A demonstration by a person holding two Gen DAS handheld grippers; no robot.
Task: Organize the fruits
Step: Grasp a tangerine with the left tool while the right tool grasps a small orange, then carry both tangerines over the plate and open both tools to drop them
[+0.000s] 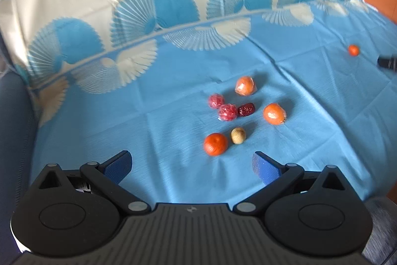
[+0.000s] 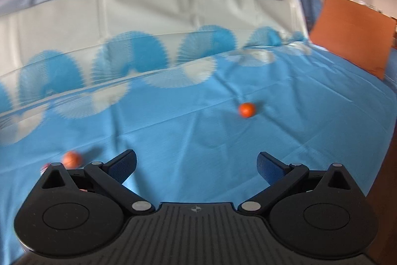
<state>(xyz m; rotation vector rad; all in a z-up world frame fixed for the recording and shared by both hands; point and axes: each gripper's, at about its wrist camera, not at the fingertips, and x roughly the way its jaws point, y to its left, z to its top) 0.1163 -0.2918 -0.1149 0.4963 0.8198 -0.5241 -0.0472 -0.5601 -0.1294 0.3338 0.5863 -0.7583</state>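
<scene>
While most fruit clusters mid-frame, we hold both claws, left claw (image 1: 192, 167) and right claw (image 2: 196, 167), agape and empty, presumably to fetch the stray small round orange fruit (image 2: 247, 110) on the blue patterned bedsheet (image 2: 186, 135).

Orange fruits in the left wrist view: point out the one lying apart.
The small orange fruit far right, alone on the blue cloth; the rest cluster centrally.

Cloth (image 1: 158, 140): sky blue, with a border of cream and blue fan shapes, cream beyond. Left gripper (image 1: 192, 165): black body, blue pads (image 1: 116, 168). Right gripper (image 2: 197, 165): the same black and blue. Bare mandarin (image 1: 215, 144): deep orange-red. Two wrapped mandarins (image 1: 274, 113): paler orange under clear film. Two wrapped red fruits (image 1: 227, 112): crimson. Date (image 1: 246, 109): dark maroon, glossy. Nut (image 1: 238, 135): tan. Lone mandarin (image 2: 247, 109): orange. Board (image 2: 352, 36): rust-orange.
</scene>
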